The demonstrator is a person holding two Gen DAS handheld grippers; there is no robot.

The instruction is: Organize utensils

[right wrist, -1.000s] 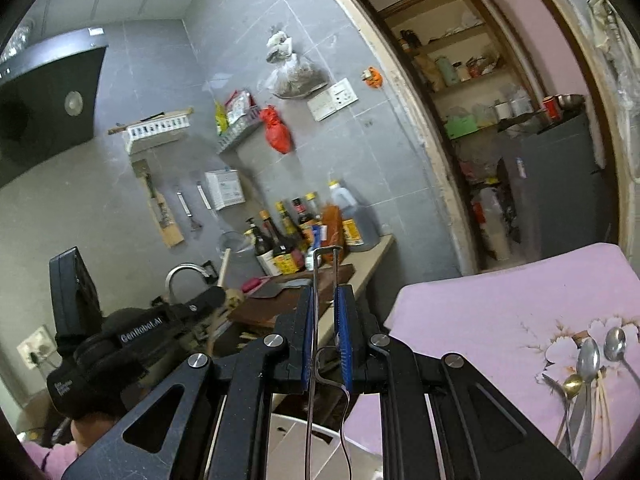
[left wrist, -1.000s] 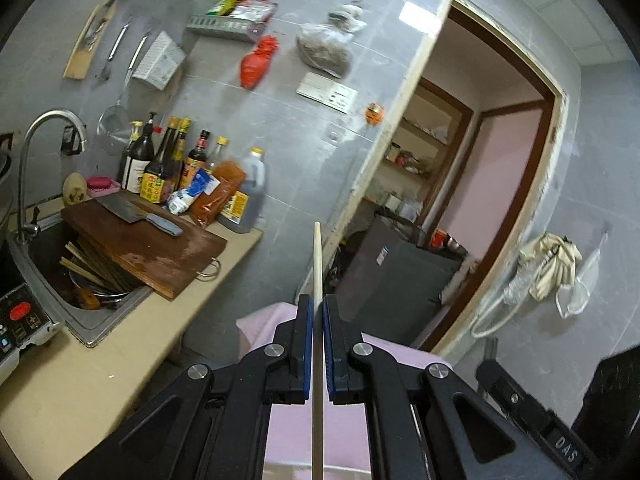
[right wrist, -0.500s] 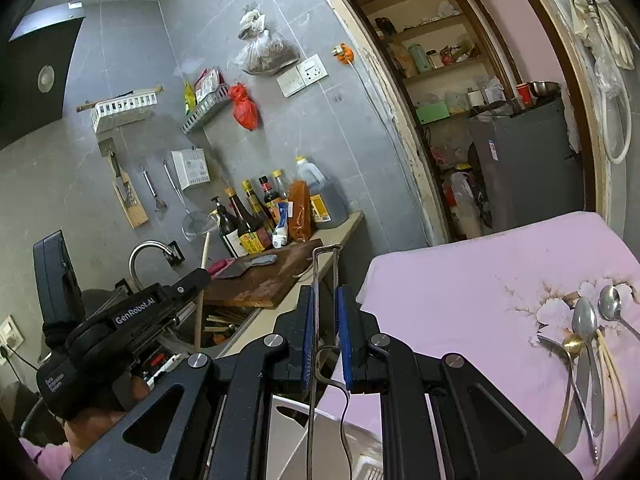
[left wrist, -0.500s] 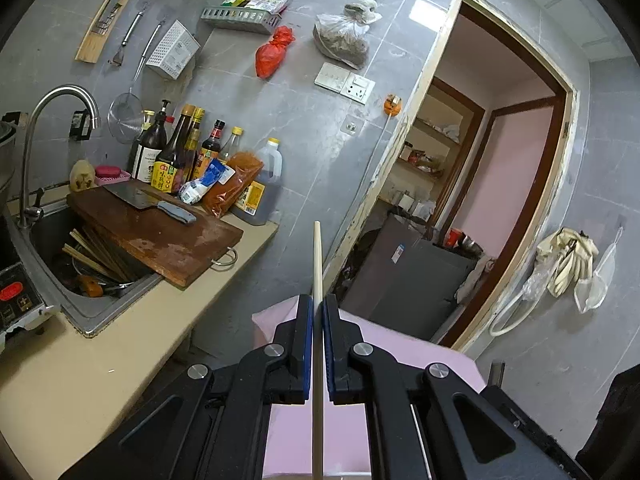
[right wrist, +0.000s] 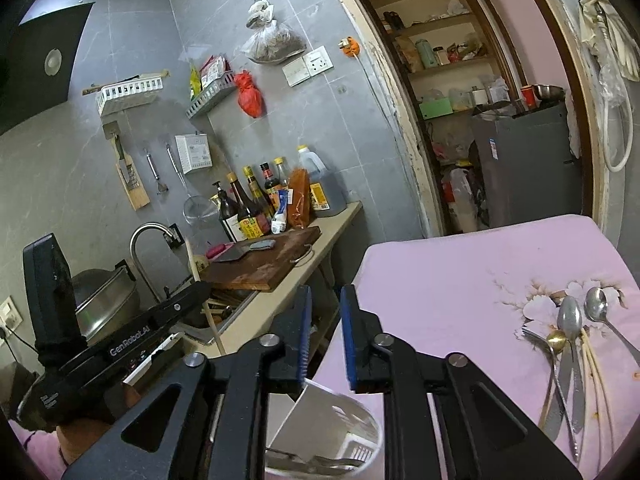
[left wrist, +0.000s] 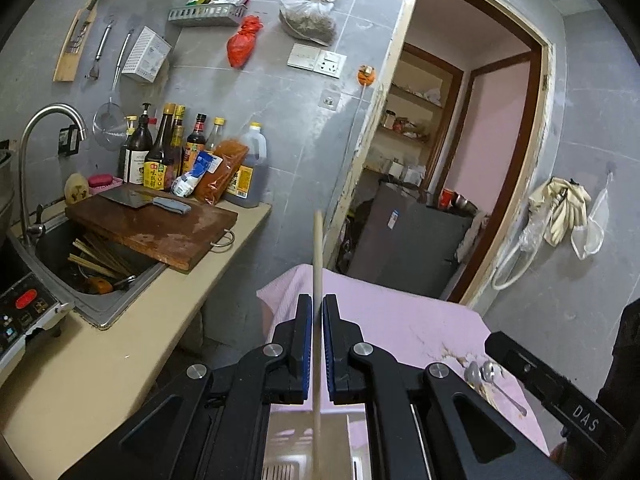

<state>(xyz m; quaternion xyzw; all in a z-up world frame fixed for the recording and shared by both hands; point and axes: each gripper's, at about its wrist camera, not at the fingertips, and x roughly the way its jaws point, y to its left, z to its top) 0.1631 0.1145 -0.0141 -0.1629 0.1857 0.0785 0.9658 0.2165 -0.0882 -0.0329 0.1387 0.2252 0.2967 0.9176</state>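
My left gripper (left wrist: 316, 300) is shut on a pale wooden chopstick (left wrist: 318, 252) that stands upright between its blue pads. The right wrist view shows that gripper (right wrist: 120, 344) at lower left, with the chopstick (right wrist: 200, 292) rising from it. My right gripper (right wrist: 324, 292) has its jaws opening, and nothing is between them. Right under it stands a white utensil holder (right wrist: 320, 420) with a metal utensil (right wrist: 320, 462) lying inside. Several spoons and other cutlery (right wrist: 572, 320) lie on the pink tablecloth (right wrist: 460, 272) at the right.
A beige counter (left wrist: 120, 344) runs along the left with a sink (left wrist: 92, 264) full of chopsticks. A wooden chopping board (left wrist: 160, 228) carries a cleaver, with bottles (left wrist: 180, 148) behind it. A doorway with a grey fridge (left wrist: 404, 248) opens beyond the table.
The right jaws have spread apart and the thin metal utensil that stood between them is gone. The left gripper has sunk a little, still holding the chopstick.
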